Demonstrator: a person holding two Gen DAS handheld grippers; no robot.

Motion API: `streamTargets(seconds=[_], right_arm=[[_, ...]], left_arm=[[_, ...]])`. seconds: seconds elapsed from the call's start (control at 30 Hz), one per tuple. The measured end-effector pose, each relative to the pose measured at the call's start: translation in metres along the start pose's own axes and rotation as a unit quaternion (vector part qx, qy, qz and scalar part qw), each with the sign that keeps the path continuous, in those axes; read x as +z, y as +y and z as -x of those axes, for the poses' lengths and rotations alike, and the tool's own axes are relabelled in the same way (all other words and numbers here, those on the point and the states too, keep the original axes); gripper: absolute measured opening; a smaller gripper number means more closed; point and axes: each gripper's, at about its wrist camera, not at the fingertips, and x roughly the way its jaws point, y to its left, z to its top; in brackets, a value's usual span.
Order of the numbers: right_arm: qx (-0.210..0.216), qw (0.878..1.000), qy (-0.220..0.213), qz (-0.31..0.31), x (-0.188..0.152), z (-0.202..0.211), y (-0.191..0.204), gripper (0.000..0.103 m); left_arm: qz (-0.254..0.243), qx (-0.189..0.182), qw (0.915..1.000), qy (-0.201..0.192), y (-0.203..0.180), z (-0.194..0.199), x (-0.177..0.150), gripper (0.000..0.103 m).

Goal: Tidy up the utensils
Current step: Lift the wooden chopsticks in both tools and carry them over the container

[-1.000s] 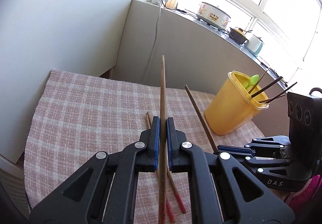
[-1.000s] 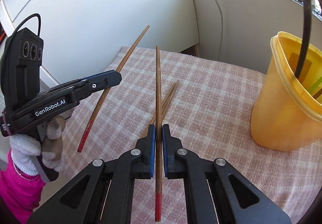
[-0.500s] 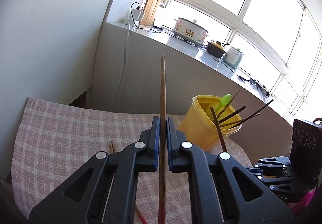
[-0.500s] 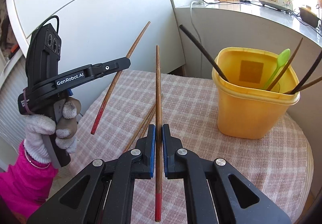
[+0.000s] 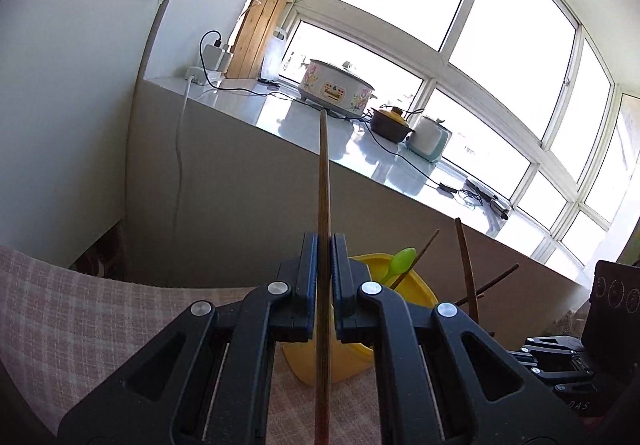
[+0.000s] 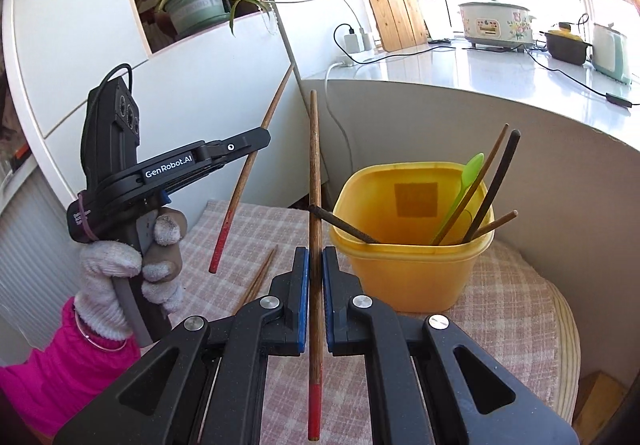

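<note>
Left gripper [image 6: 256, 149] clamped on red-tipped chopstick [image 6: 244, 181], held above the checked cloth [image 6: 500, 285] at left. Right gripper [image 6: 315, 277] clamped on its own chopstick [image 6: 314, 245], mid-scene. Yellow container [image 6: 412, 269] with utensils sits far right; two loose chopsticks [image 6: 262, 277] lie on the cloth.

You're in a home kitchen nook: a flowered white slow cooker [image 5: 337, 91] and brown clay pot [image 5: 390, 123] sit on the sunlit windowsill, a potted spider plant [image 6: 195, 7] nearby.

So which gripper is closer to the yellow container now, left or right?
Probably the right gripper: it stands just beside the yellow container, shut on a chopstick. The left gripper, holding another chopstick, is raised further to the side, away from the container.
</note>
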Motion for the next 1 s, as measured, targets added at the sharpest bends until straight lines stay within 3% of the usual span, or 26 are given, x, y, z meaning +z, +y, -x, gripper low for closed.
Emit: streamTargets(seconds=[0.37, 0.63, 0.8, 1.0], right_arm=[[0.015, 0.999, -0.046, -0.014, 0.025, 0.012, -0.008, 0.005], [0.012, 0.996, -0.091, -0.013, 0.046, 0.03, -0.011, 0.005], [-0.013, 0.994, -0.106, -0.028, 0.057, 0.027, -0.027, 0.005], [-0.068, 0.991, -0.104, -0.04, 0.071, 0.003, -0.048, 0.005]], left_arm=[[0.005, -0.038, 0.9992, -0.011, -0.024, -0.046, 0.019, 0.005], [0.003, -0.04, 0.999, -0.018, -0.03, -0.071, 0.023, 0.005], [0.008, -0.049, 0.998, -0.039, -0.028, -0.081, 0.027, 0.005], [0.009, -0.046, 0.9984, -0.032, -0.023, -0.097, 0.023, 0.005]])
